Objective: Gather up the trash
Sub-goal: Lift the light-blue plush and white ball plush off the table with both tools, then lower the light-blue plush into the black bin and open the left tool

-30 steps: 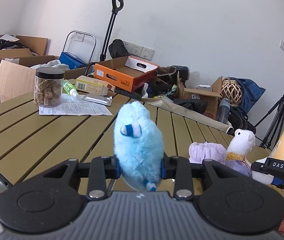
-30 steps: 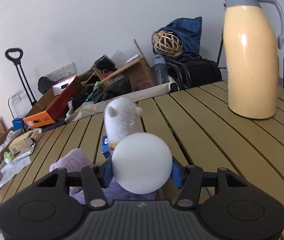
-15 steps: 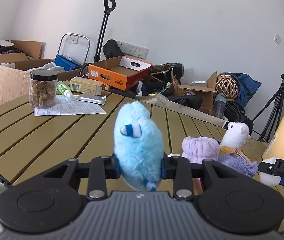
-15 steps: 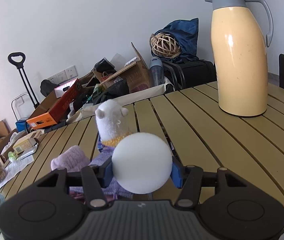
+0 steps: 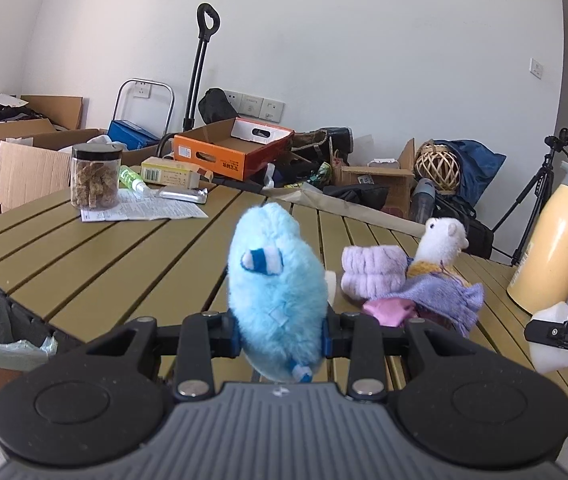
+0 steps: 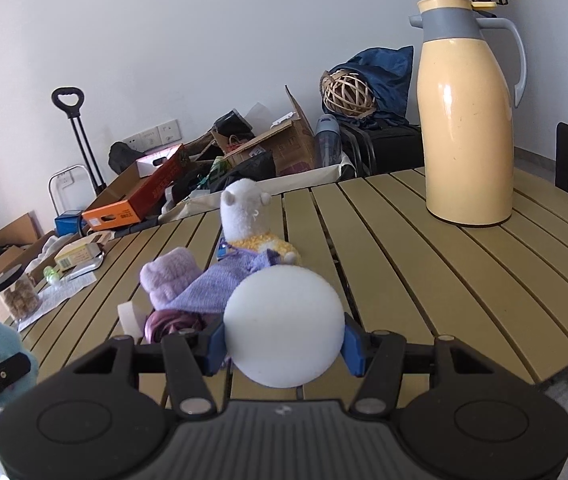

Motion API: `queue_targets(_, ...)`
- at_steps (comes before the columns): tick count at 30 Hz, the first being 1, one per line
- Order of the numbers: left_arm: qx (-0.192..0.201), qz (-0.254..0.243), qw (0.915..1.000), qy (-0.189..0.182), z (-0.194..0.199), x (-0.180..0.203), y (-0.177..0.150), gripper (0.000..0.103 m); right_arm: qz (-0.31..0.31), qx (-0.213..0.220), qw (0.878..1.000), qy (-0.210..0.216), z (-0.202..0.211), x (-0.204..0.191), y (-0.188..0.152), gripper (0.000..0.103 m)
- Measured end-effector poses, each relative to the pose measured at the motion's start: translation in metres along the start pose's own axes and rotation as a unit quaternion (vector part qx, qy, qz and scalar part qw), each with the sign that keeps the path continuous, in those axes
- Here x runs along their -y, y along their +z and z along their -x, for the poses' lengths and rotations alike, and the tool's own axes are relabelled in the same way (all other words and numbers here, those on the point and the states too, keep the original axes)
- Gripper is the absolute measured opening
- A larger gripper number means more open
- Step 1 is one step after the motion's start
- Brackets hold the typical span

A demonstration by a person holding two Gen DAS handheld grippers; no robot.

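Blue plush toy [image 5: 278,292] clamped in left claw [image 5: 282,334]; white foam ball [image 6: 284,326] in right claw [image 6: 284,346].

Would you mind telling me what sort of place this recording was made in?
Probably a spare room at home used for storage: a slatted table, open cardboard boxes and bags heaped along the white wall, a folded hand trolley and a camera tripod.

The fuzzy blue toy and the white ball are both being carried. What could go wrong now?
The blue plush toy is squeezed in the left hand-held gripper near its lower half, so it might tip or slip out. The white ball in the right hand-held gripper is round and smooth, so it could pop free and roll off the slatted table. The two grippers are close together and might bump.
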State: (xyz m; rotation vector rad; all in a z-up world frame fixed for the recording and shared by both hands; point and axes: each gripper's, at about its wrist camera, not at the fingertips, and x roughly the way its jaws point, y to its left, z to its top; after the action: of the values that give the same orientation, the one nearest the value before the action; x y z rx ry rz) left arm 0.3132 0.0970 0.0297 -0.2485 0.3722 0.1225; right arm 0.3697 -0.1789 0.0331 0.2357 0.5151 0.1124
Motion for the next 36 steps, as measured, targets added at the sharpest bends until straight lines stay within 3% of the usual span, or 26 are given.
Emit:
queue_targets(18, -0.031, -0.039, 0.9985, -0.022, 0.052, 0.016, -0.059, 0.034, 0.041, -0.03, 0.998, 0.023, 0.063, 0.008, -0.057, 0.055)
queue_targets(36, -0.085, -0.093, 0.9918, -0.021, 0.066, 0.028, -0.109, 0.034, 0.051, -0.106, 0.993, 0.032, 0.061, 0.023, -0.126, 0.055)
